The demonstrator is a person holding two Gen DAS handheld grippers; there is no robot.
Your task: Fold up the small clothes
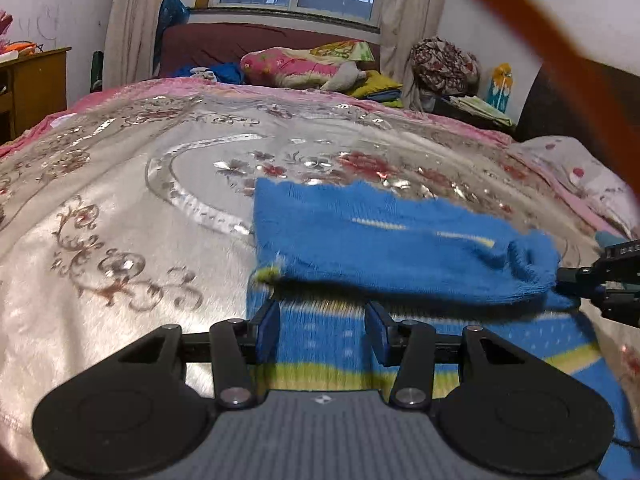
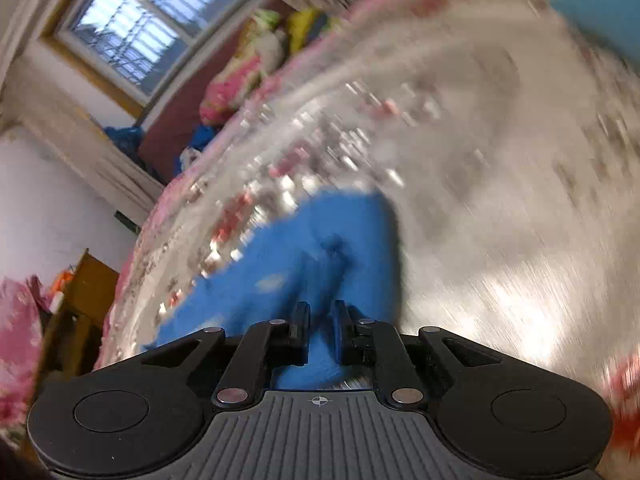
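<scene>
A small blue knitted garment (image 1: 384,248) with yellow-green stripes lies on the bed. Its far part is folded over toward me, and its striped lower part (image 1: 328,344) lies between my left fingers. My left gripper (image 1: 322,334) is open just above the garment, holding nothing. My right gripper (image 2: 320,330) is shut on a blue edge of the garment (image 2: 344,240), and that view is motion-blurred. In the left wrist view the right gripper (image 1: 576,280) shows at the right edge, holding the fold's corner.
The bed is covered by a shiny cream floral bedspread (image 1: 120,200). Pillows and bundled cloth (image 1: 304,66) lie at the headboard under a barred window. A wooden cabinet (image 1: 32,84) stands at the left. An orange strap (image 1: 560,48) crosses the upper right.
</scene>
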